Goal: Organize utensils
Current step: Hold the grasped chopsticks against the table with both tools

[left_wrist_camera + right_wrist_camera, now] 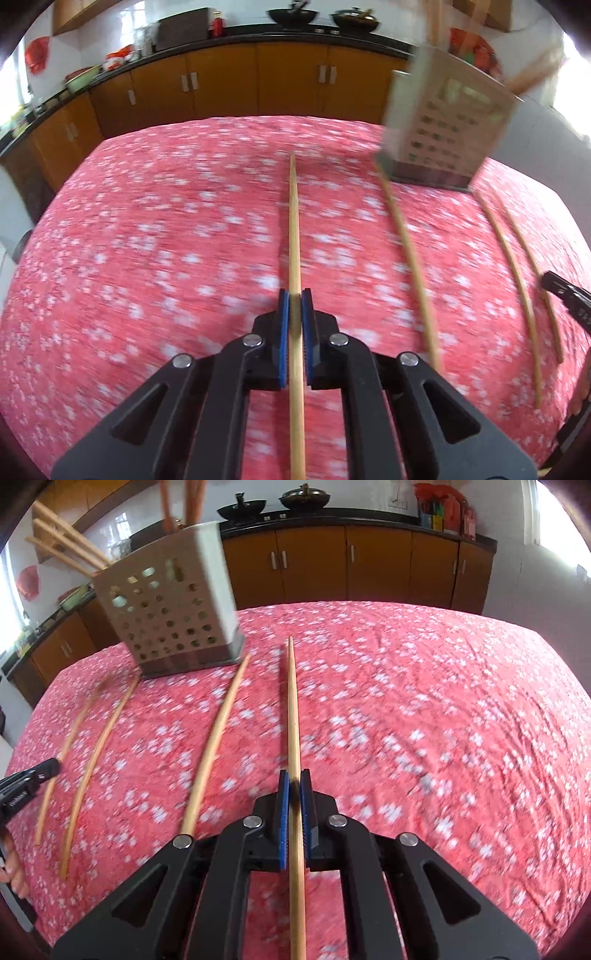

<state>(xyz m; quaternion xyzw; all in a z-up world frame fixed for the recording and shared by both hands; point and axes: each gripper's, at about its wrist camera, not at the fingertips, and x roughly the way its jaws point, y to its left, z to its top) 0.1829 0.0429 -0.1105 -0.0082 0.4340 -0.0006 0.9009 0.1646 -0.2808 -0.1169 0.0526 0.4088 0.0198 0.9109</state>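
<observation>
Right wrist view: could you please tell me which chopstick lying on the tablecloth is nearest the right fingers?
The pale chopstick just left of the clamped chopstick, its near end beside the right gripper; the others are farther left.

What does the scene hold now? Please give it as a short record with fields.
left gripper: shut on one chopstick
right gripper: shut on another chopstick
loose chopsticks: two, lying on the tablecloth between the grippers
holder: perforated, upright on the cloth, more chopsticks sticking out of the top
image: motion blur in both views
</observation>
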